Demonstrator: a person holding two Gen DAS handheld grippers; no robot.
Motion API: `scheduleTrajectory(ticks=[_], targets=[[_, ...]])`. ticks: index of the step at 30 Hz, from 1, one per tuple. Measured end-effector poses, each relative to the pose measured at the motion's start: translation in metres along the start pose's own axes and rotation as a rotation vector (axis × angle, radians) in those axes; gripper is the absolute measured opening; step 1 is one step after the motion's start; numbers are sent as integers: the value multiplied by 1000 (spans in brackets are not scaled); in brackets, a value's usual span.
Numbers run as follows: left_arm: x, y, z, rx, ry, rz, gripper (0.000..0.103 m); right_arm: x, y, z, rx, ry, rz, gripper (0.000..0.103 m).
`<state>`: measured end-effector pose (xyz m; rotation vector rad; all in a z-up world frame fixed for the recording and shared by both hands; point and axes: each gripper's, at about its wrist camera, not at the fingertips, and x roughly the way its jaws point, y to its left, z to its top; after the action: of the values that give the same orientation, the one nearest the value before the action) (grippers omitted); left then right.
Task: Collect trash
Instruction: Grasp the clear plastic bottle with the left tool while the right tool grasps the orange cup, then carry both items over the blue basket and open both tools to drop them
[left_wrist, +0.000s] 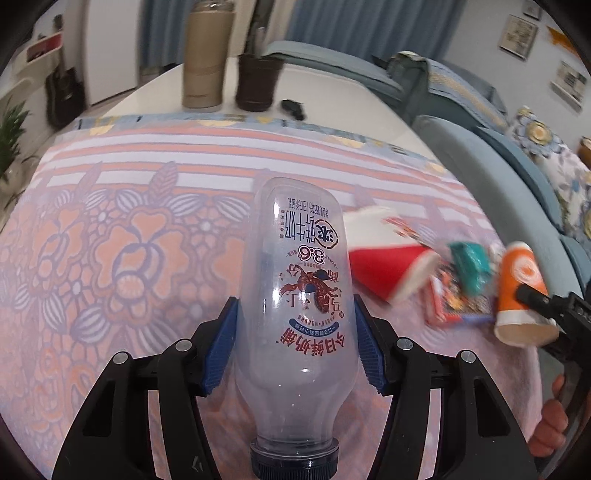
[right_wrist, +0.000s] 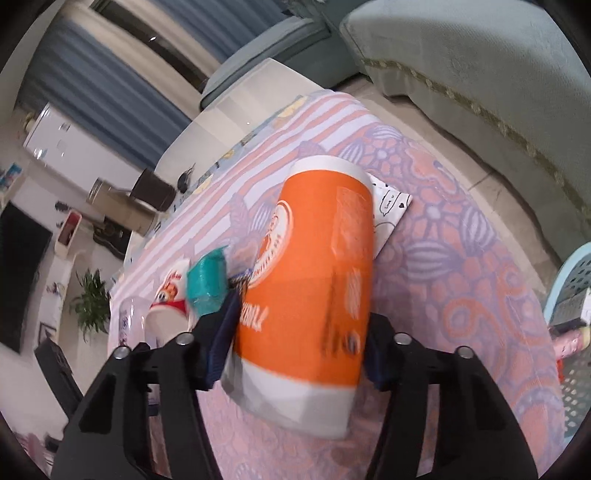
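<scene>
A clear plastic milk bottle (left_wrist: 299, 258) with red and blue print lies between the blue pads of my left gripper (left_wrist: 295, 301), its dark cap toward the camera. Both pads press on its sides. My right gripper (right_wrist: 303, 314) is shut on an orange and white paper cup (right_wrist: 317, 240), held tilted over the cloth. The left wrist view shows this cup (left_wrist: 517, 291) at the right with a black finger on it. Beside it lie a red and white paper cup (left_wrist: 388, 269), a teal wrapper (left_wrist: 469, 266) and a colourful flat wrapper (left_wrist: 461, 306).
A pink flowered cloth (left_wrist: 129, 240) covers the table. A tan flask (left_wrist: 205, 59), a dark pot (left_wrist: 258, 81) and a small black object (left_wrist: 293, 109) stand at its far end. A white doodled packet (right_wrist: 391, 210) lies behind the orange cup. Pale blue basket (right_wrist: 576, 295) at right, blue sofa (left_wrist: 498, 166) alongside.
</scene>
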<state>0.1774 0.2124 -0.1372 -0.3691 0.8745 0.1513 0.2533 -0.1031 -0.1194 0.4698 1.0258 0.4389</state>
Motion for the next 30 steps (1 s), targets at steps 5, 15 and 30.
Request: scheduleTrajectory(ticks=[5, 15, 30], targets=[[-39, -16, -12, 34, -63, -92, 57, -38, 14, -15, -83, -64, 5, 42], [-114, -93, -12, 107, -189, -269, 57, -143, 9, -23, -158, -275, -104, 41], [-136, -279, -35, 329, -177, -483, 57, -243, -124, -42, 41, -366, -293, 41]])
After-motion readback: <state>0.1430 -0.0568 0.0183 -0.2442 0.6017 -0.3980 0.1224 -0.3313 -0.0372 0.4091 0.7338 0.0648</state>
